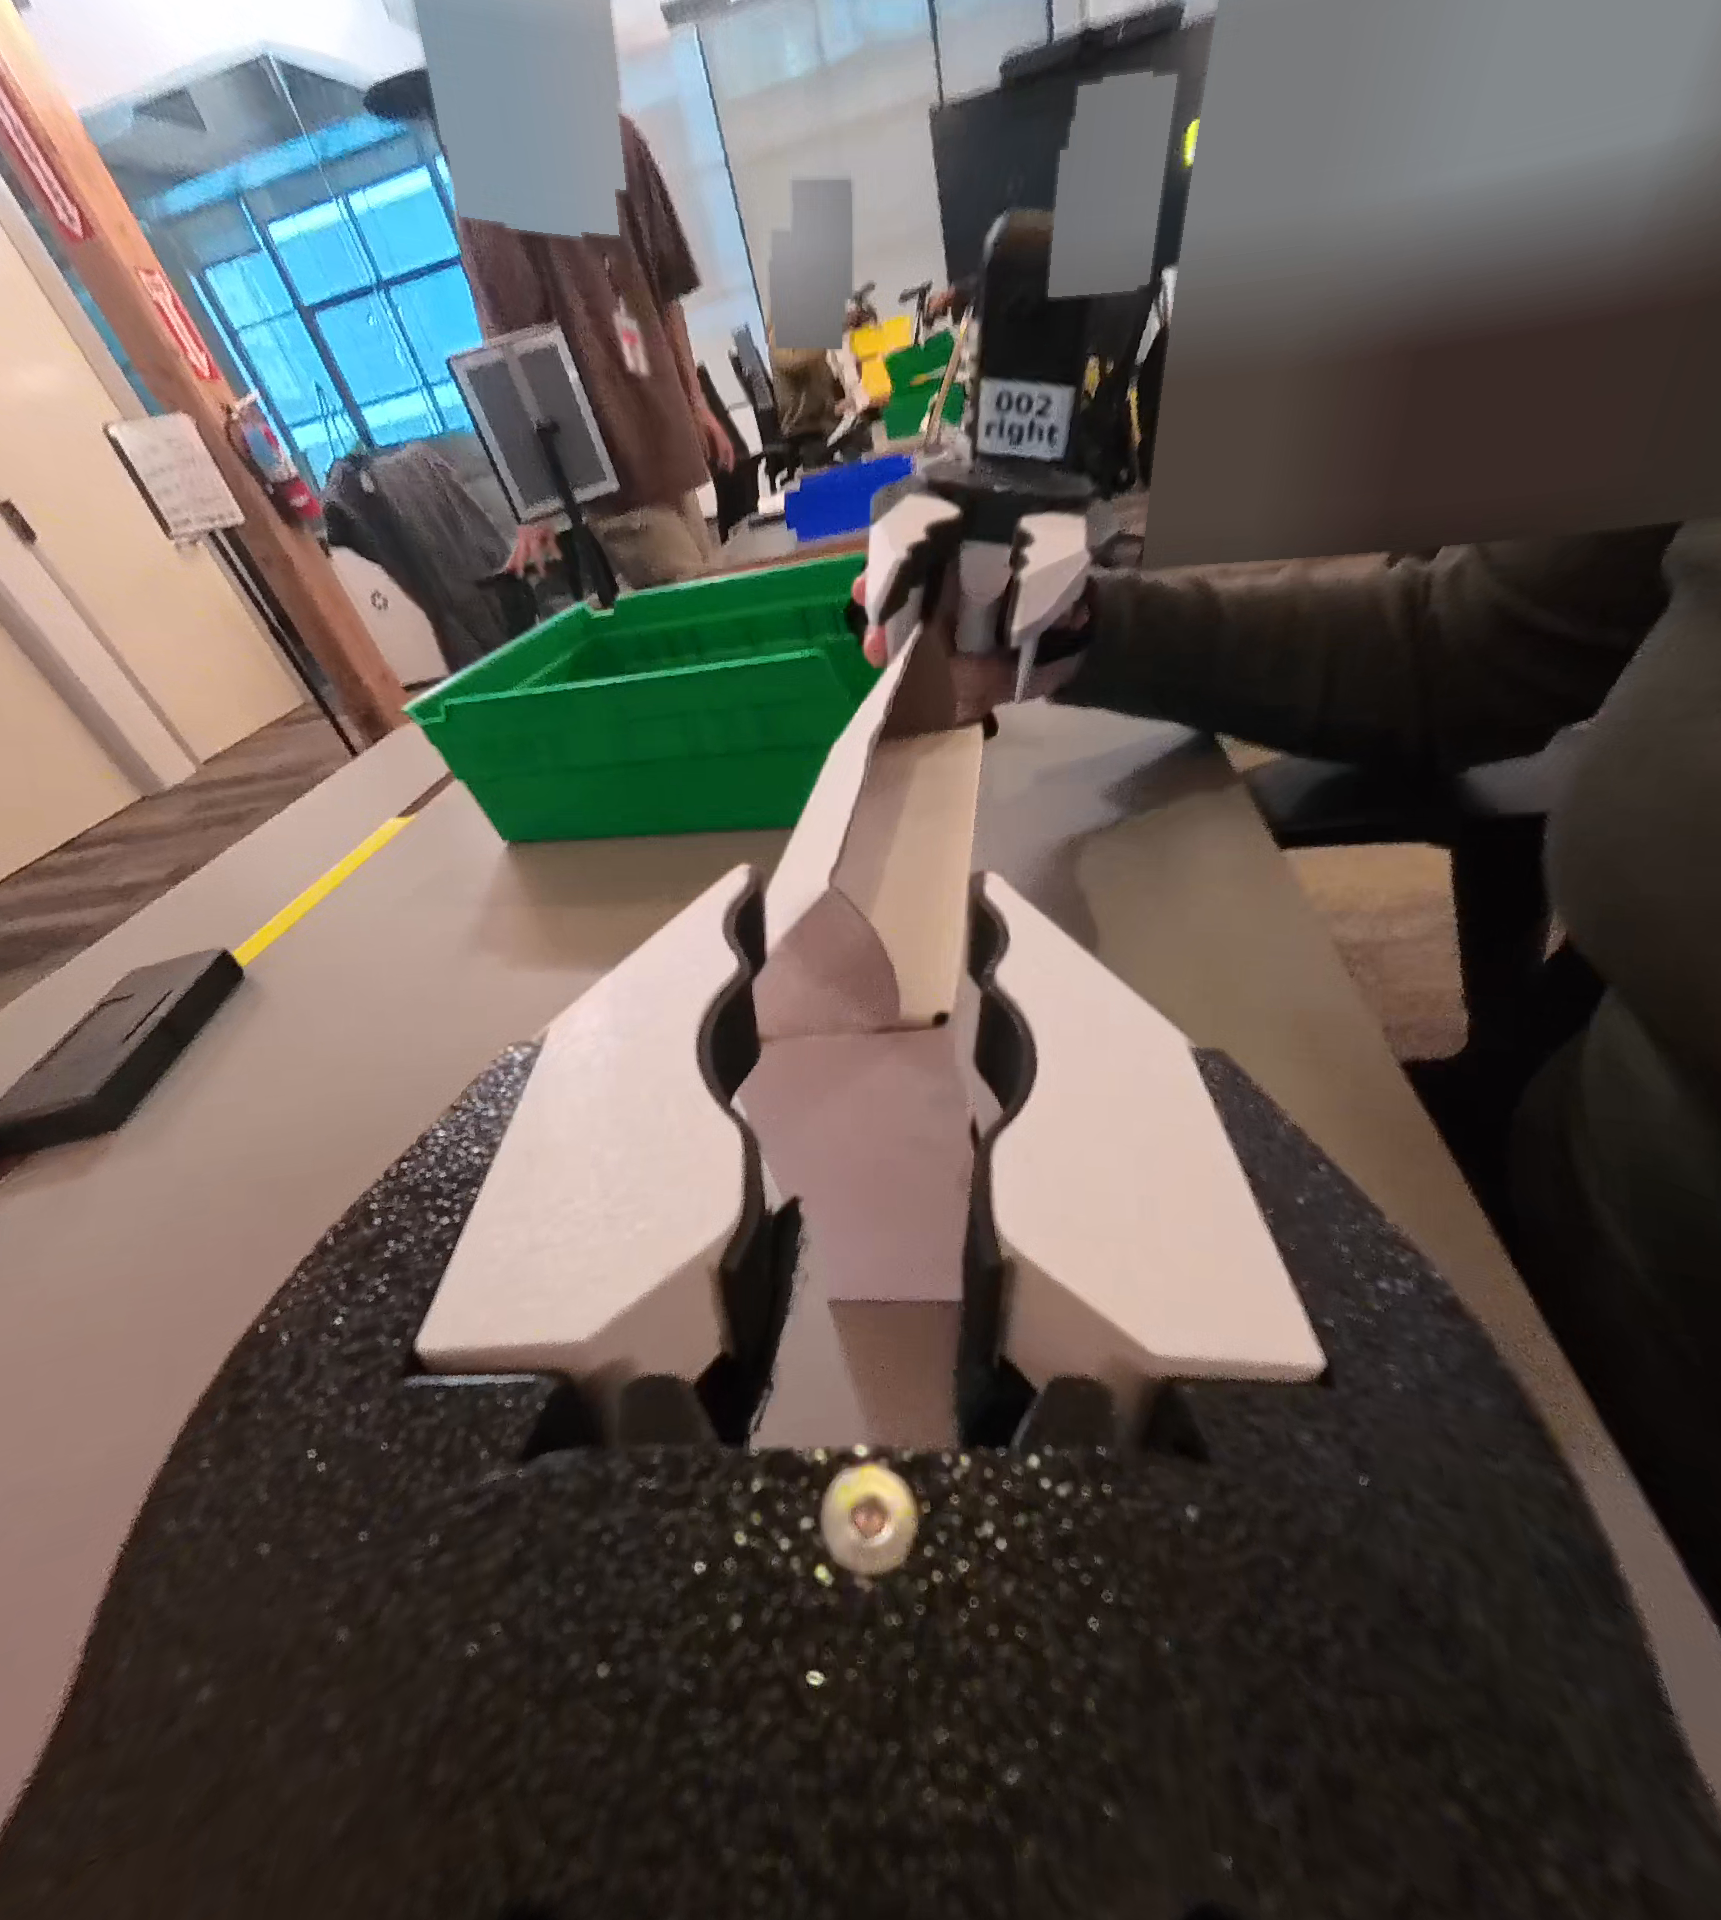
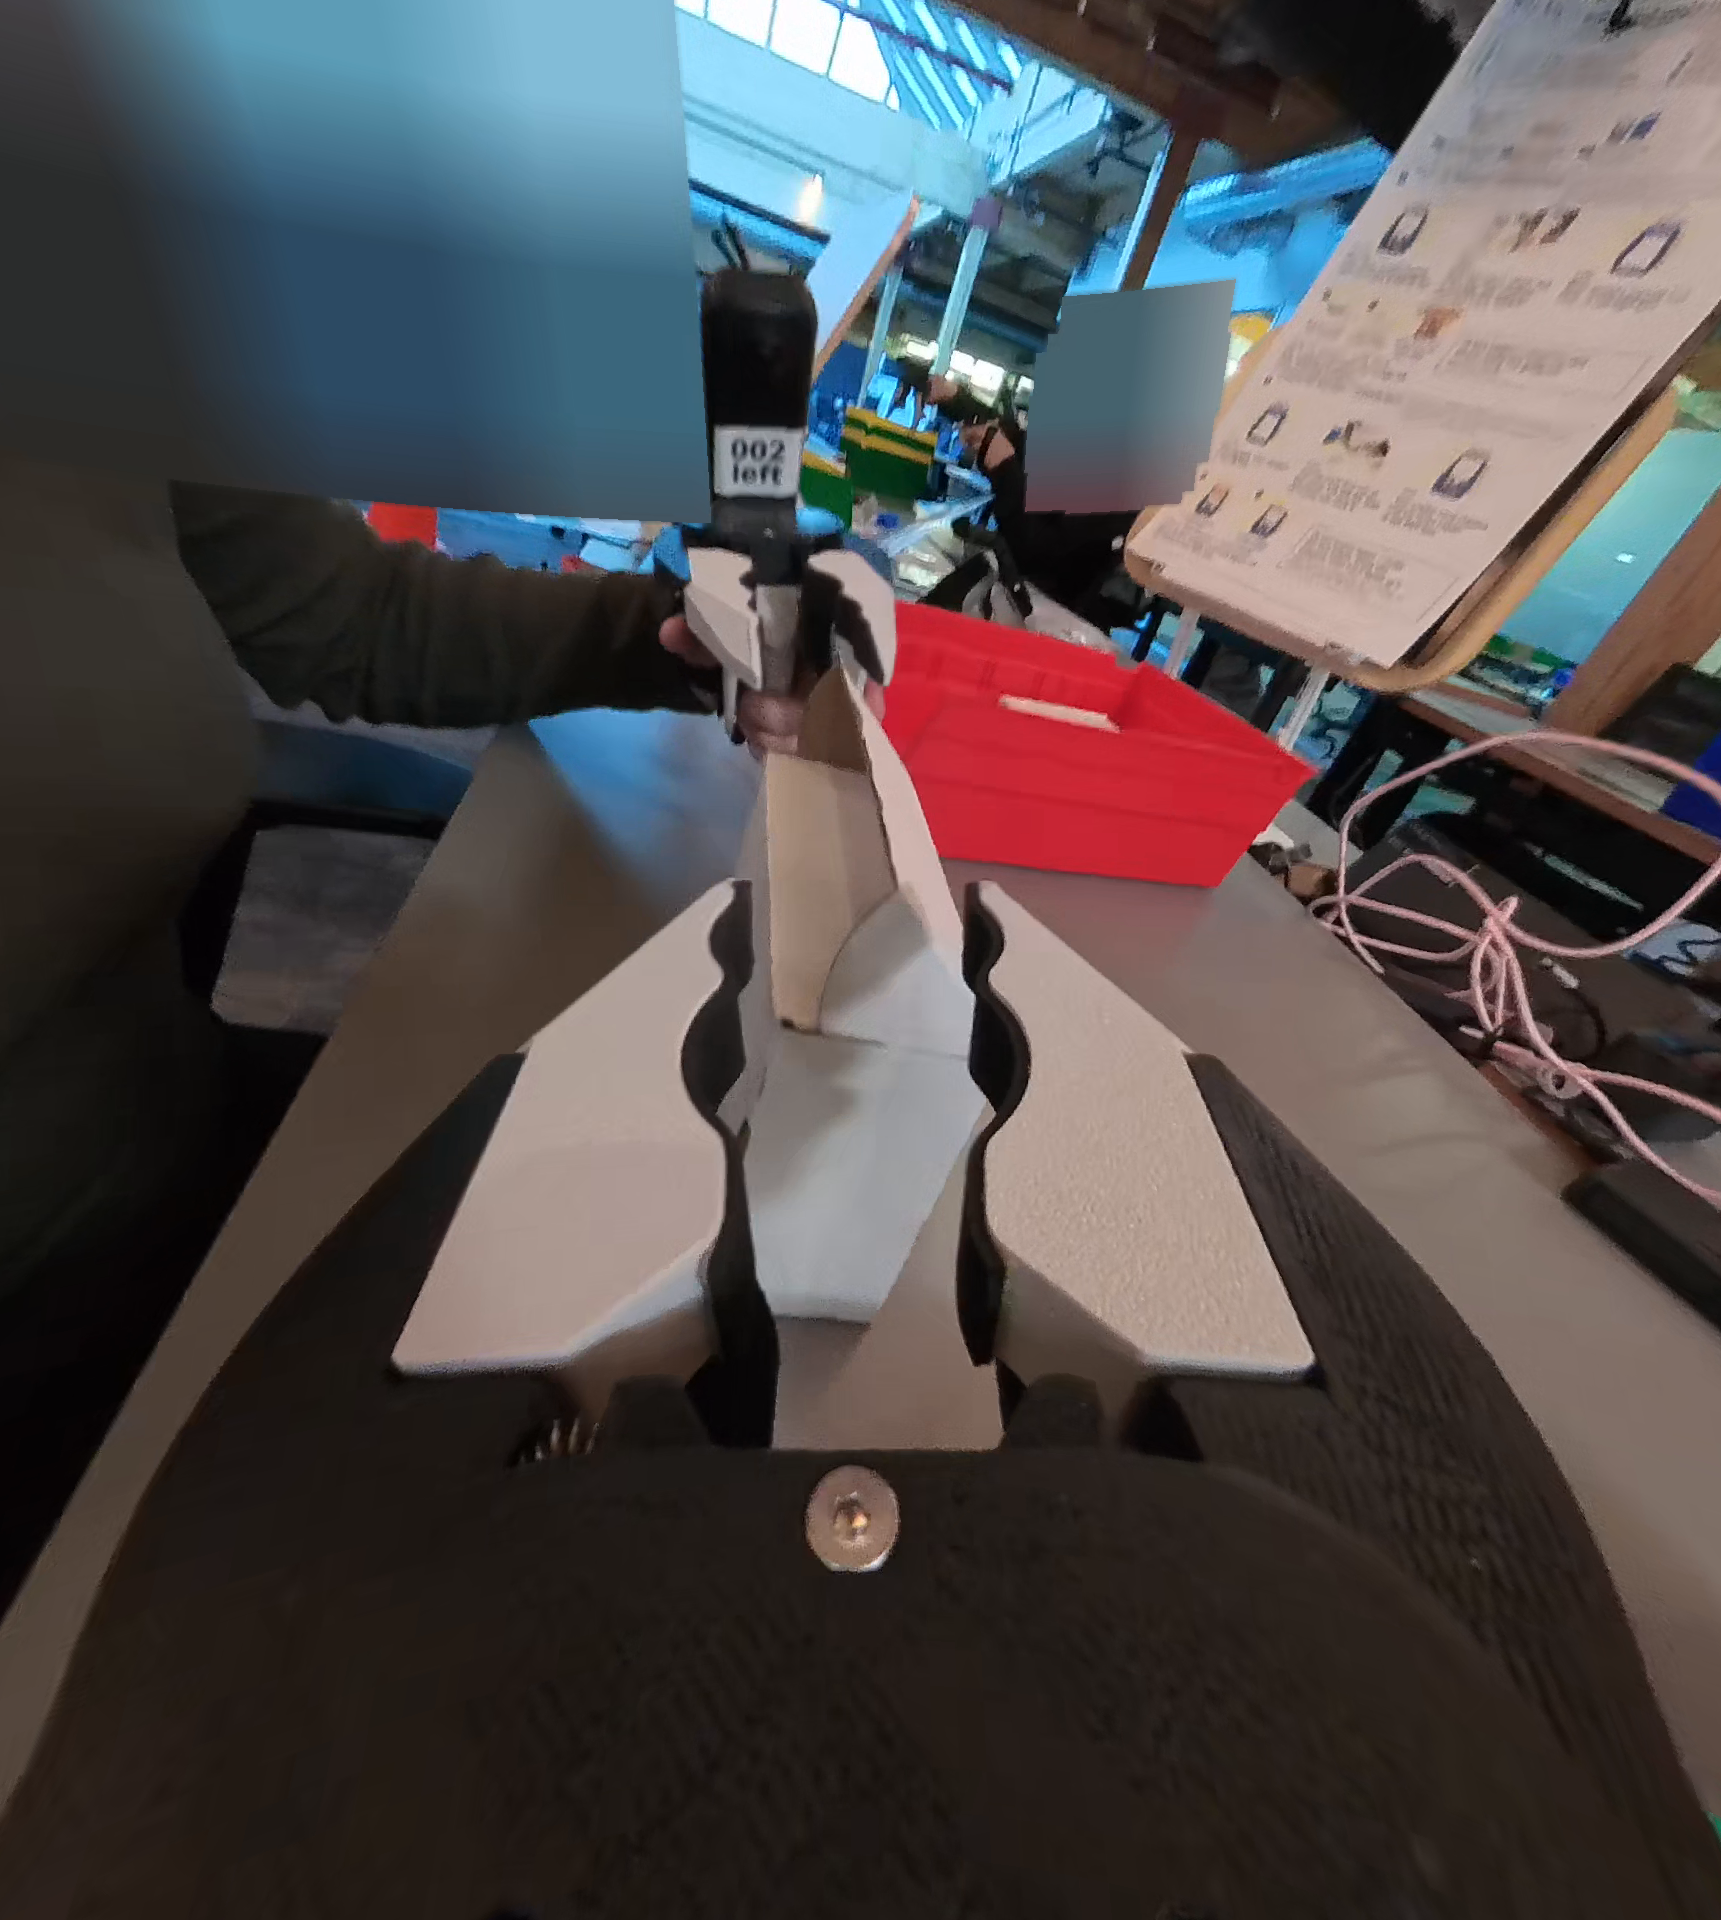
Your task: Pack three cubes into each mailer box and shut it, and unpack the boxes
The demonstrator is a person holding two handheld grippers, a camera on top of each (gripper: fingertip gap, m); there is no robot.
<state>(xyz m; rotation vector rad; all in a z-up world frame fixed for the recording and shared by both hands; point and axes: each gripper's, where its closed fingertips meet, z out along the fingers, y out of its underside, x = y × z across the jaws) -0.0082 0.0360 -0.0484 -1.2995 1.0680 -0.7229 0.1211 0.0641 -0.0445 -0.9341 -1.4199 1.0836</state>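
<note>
A white mailer box [image 1: 923, 831] with a cream inside stretches between my two grippers, which face each other over the grey table [image 1: 420, 987]. Its lid is partly raised and a rounded side flap [image 1: 820, 966] shows at each end. My left gripper [image 1: 871, 914] is shut on the near end of the box. It also shows far off in the right wrist view [image 2: 794, 644]. My right gripper [image 2: 861, 925] straddles the other end of the box [image 2: 814, 862] with its fingers parted and not pressing. It shows far off in the left wrist view [image 1: 970, 592]. No cubes are in view.
A green bin [image 1: 648, 727] stands behind the box on one side of the table, a red bin [image 2: 1074, 769] on the other. A black flat device [image 1: 108, 1049] lies by a yellow tape line [image 1: 326, 888]. Pink cable [image 2: 1521, 935] lies at the table edge. People stand behind. About 15 cm separates my left fingertips from my right.
</note>
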